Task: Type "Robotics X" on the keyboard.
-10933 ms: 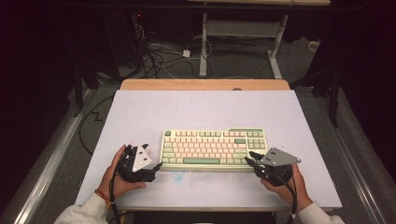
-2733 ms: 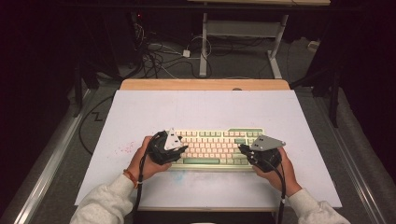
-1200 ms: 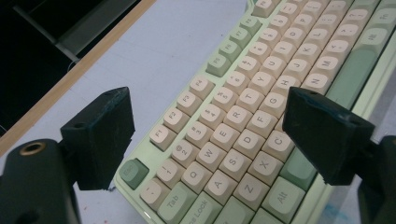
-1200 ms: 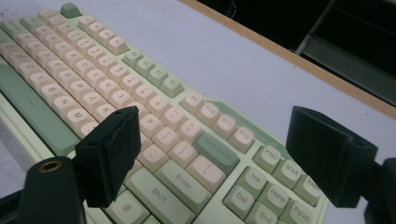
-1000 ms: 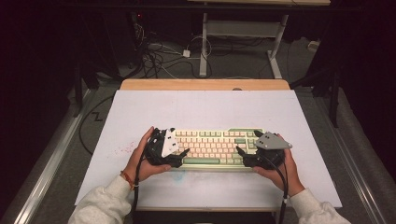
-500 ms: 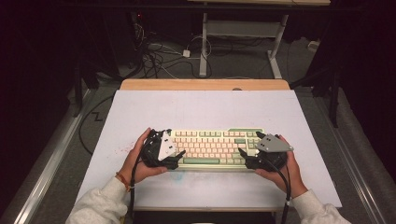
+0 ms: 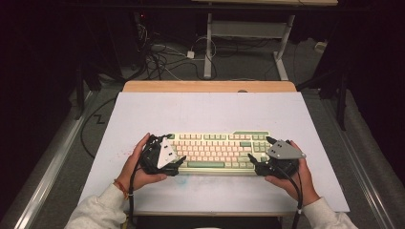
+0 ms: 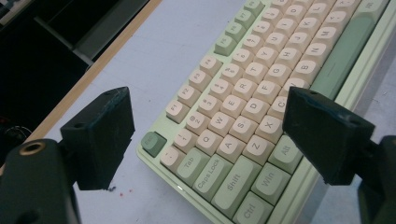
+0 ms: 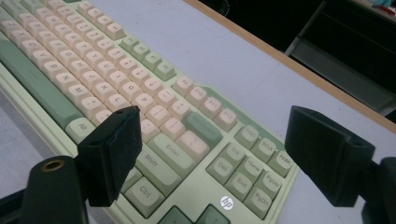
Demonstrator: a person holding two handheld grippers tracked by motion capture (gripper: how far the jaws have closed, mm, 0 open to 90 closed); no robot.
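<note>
The table (image 7: 210, 114) has a pale lilac-grey top with a strip of bare wood along its far edge, and there is a faint reddish smudge on the surface near the left hand (image 7: 136, 169). Beyond the table the room is dark: a grey floor, a tangle of cables (image 7: 165, 55) and the white legs of a desk frame (image 7: 248, 43) farther back.

The keyboard (image 7: 217, 151), green with cream keys, lies flat near the front edge, roughly centred. The left gripper (image 7: 177, 162) sits at its left end with its jaws spread wide, one over the bare table past the Esc key and one over the bottom row near Alt, gripping nothing. The right gripper (image 7: 253, 162) is at the right end, also released, its jaws straddling the Shift and Enter area and the navigation keys.

Compared with eleven seconds back, both hands have closed in: then the grippers rested on the table clear of either end, now they lean over the keyboard's ends. Over the last half second there is hardly any change, and the keyboard has not shifted

No container is on the table
</note>
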